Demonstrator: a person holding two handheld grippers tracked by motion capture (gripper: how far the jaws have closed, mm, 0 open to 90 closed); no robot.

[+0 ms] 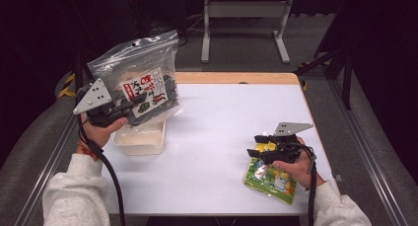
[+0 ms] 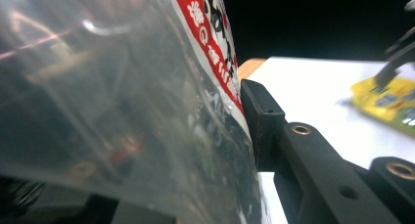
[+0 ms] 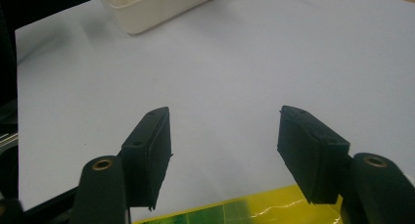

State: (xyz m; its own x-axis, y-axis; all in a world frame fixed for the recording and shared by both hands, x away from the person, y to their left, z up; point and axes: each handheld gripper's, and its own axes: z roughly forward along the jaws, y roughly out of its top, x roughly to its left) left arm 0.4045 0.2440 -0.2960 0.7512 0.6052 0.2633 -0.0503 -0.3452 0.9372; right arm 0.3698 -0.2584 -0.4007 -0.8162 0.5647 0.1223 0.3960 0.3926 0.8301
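Pinching the clear plastic bag of dark dried food (image 1: 140, 80) by its lower edge, the left tongs (image 1: 129, 107) hold it above the cream plastic tub (image 1: 140, 137); top-heavy, it could flop and slip out. The right tongs (image 1: 261, 144) hang spread and empty over the yellow-green snack packet (image 1: 271, 179) on the white counter (image 1: 222, 122).

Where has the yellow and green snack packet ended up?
The yellow and green packet lies flat at the table's near right corner in the high view, under the right gripper.

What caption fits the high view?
Left gripper lifts a clear bag above a tub; right gripper open over a yellow packet.
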